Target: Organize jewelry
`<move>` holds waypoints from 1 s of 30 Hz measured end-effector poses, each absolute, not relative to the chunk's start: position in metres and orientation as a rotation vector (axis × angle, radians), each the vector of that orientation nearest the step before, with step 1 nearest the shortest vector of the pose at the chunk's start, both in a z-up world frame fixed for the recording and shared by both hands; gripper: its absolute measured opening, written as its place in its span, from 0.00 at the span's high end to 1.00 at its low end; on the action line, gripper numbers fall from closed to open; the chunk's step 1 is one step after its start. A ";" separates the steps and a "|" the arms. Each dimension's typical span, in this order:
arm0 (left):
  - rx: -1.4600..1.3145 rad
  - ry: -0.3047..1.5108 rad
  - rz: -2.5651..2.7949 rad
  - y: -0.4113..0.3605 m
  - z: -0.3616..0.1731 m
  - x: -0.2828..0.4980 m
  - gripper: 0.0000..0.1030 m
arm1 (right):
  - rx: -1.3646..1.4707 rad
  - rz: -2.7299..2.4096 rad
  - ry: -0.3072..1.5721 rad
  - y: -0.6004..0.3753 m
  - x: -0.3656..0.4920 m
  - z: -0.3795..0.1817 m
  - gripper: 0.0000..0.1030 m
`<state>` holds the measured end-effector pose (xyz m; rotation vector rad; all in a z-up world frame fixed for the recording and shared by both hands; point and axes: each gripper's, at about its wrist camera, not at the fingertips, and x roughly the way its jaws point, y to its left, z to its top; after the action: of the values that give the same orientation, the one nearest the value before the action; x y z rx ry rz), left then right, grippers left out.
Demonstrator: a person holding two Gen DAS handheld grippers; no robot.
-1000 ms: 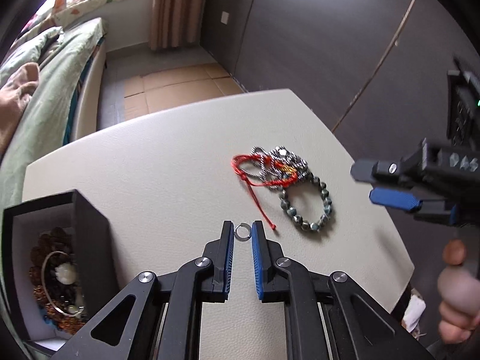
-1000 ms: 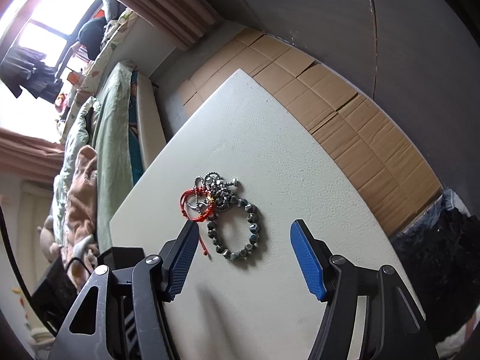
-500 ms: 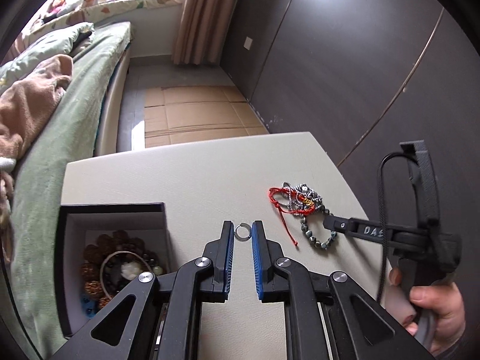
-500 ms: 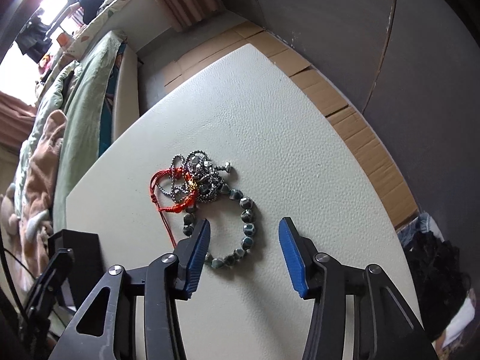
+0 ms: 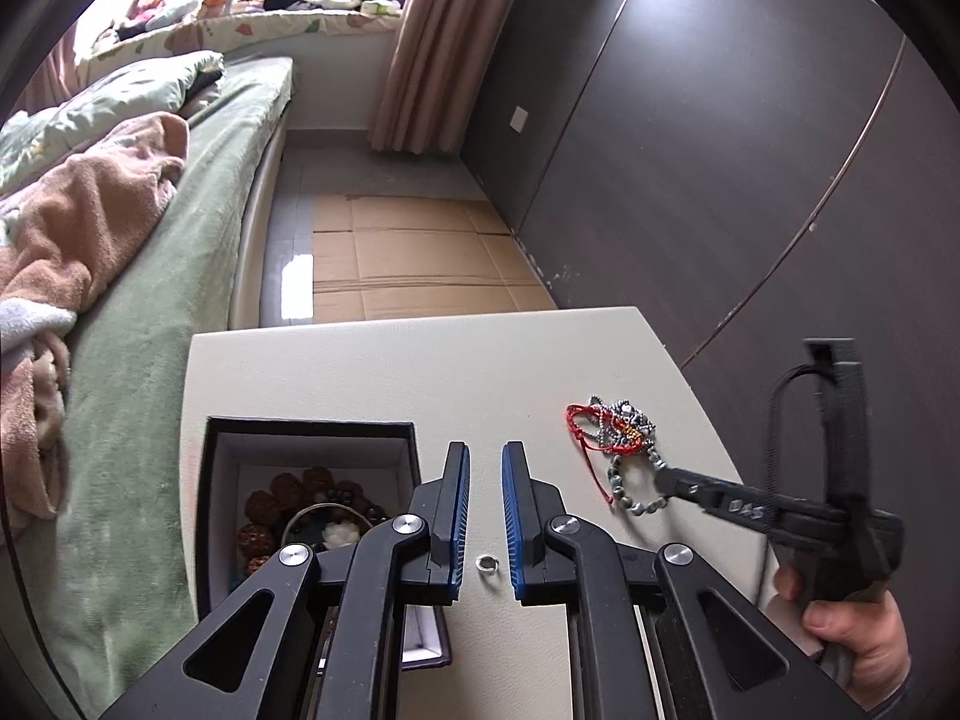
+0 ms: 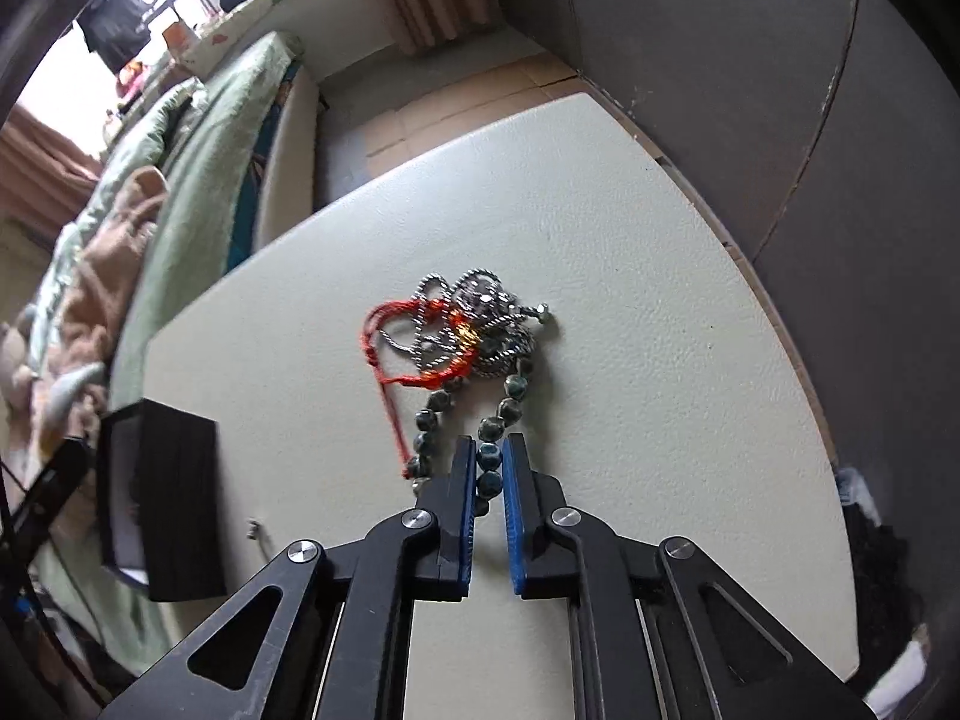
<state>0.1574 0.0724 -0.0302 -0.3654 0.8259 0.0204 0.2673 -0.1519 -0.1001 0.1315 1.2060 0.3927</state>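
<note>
Since my right tool (image 6: 485,471) pinches the beaded bracelet (image 6: 489,438) on the bench (image 6: 660,300) for lifting, my left tool (image 5: 483,510), parted, holds nothing; the ring (image 5: 486,564) lies beside the box (image 5: 312,429).

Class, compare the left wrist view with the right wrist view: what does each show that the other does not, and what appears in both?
Only the left wrist view shows the box's interior with jewelry inside, and a small silver ring seen between the left tool's parted fingers. Only the right wrist view shows the right tool closed on the green bead bracelet. Both show the table, red cord and silver chain.
</note>
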 end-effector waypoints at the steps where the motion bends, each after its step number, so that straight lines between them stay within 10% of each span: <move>1: -0.368 0.821 0.024 0.074 -0.029 0.155 0.89 | 0.155 0.408 1.184 -0.155 0.264 -0.093 0.90; 13: -0.293 1.029 -0.053 0.036 -0.062 0.164 0.84 | 0.298 0.411 1.122 -0.183 0.257 -0.071 0.90; 16: -0.319 1.056 -0.068 0.030 -0.072 0.167 0.38 | 0.299 0.406 1.138 -0.182 0.260 -0.075 0.90; 30: -0.205 1.120 0.005 0.015 -0.087 0.169 0.36 | 0.298 0.411 1.155 -0.187 0.263 -0.075 0.90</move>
<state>0.1693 0.0152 -0.0866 -0.2052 1.1205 0.0053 0.2635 -0.1868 -0.0750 0.2982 1.1547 0.4109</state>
